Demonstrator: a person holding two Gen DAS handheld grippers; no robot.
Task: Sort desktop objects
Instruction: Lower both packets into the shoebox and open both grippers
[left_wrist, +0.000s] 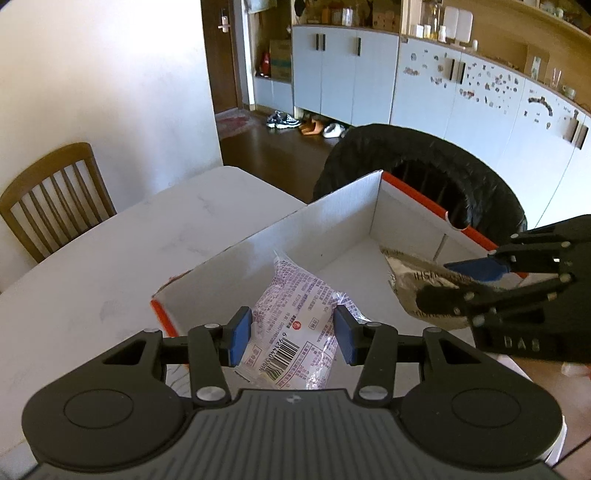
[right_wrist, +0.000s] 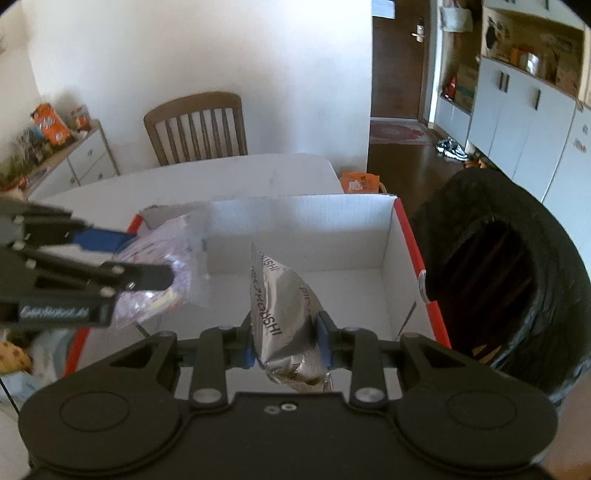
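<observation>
My left gripper is shut on a pink-and-white printed snack packet with a barcode, and holds it above the near left part of an open white cardboard box with an orange-red rim. My right gripper is shut on a crinkled silver packet over the same box. In the left wrist view the right gripper comes in from the right with the silver packet. In the right wrist view the left gripper enters from the left with the pink packet.
The box stands on a white table. A bin lined with a black bag stands right beside the box. A wooden chair is at the table's far side. An orange packet lies beyond the box. Cabinets line the far wall.
</observation>
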